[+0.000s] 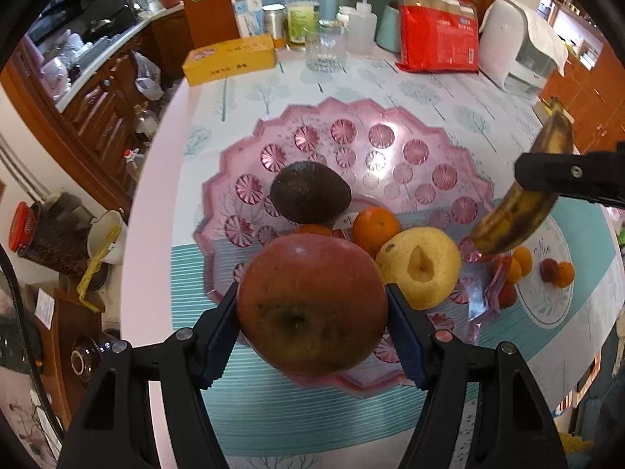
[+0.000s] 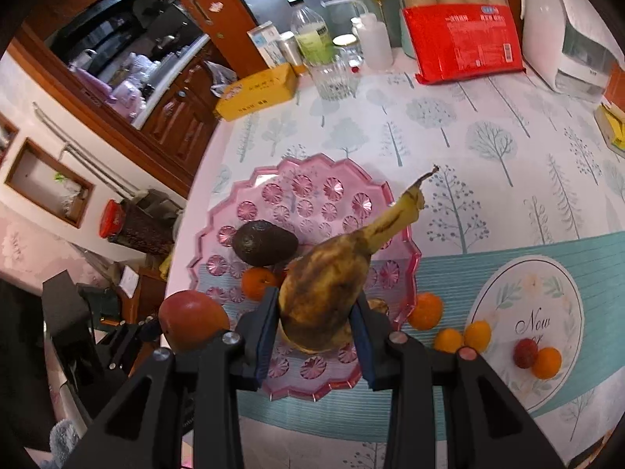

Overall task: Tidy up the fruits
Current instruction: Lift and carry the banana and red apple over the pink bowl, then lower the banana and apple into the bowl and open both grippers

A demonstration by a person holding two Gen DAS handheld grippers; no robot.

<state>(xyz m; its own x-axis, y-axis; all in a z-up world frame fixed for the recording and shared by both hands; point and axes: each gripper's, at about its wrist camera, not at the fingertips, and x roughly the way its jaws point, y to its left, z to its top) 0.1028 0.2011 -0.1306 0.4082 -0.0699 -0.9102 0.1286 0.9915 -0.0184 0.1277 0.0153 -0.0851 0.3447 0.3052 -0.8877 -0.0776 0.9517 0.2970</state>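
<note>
My left gripper [image 1: 312, 324] is shut on a red apple [image 1: 312, 305] and holds it above the near rim of the pink scalloped plate [image 1: 351, 144]. On the plate lie a dark avocado [image 1: 308, 191], an orange [image 1: 375, 228] and a yellow pear [image 1: 422, 265]. My right gripper [image 2: 316, 336] is shut on a brown-spotted banana [image 2: 332, 277], held above the plate [image 2: 312, 195], stem pointing away. The apple [image 2: 191, 318] shows at the left in the right wrist view, the banana [image 1: 519, 211] at the right in the left wrist view.
Several small oranges [image 2: 425, 310] and a red fruit [image 2: 525, 353] lie on the tablecloth right of the plate. At the table's back stand a yellow box [image 2: 258, 92], a glass [image 2: 336, 76], bottles, a red package [image 2: 465, 43] and a white appliance [image 2: 566, 31].
</note>
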